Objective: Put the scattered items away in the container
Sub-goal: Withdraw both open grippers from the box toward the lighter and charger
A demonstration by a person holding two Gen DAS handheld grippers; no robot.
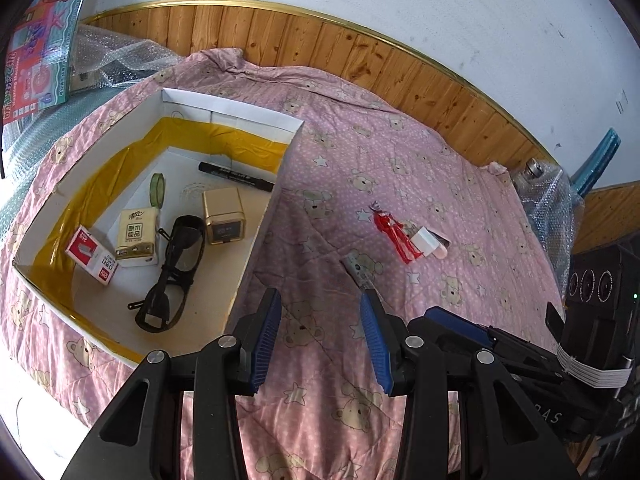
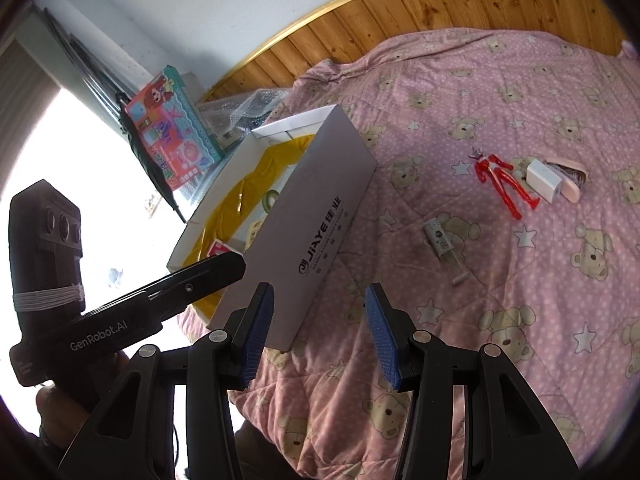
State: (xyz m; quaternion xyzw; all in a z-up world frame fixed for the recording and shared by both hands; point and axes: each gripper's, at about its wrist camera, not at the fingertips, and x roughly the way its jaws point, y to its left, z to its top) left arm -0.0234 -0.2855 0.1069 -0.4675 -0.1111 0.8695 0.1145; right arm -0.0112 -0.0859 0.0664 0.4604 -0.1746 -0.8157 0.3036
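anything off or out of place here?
No damage or spills. What is out of place is still outside the box, loose on the quilt: a red figure, a white charger touching it, and a small tube nearer the box. Both grippers, left and right, are open and empty.

"JIAYE" on box (image 2: pixel 316 240); "GenRobot.AI" on left gripper (image 2: pixel 120 324)

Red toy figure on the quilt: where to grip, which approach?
Grip the red plastic toy figure across its torso, coming from above. It lies flat on the pink quilt, legs splayed beside the white charger block; the torso looks the narrowest clear part.
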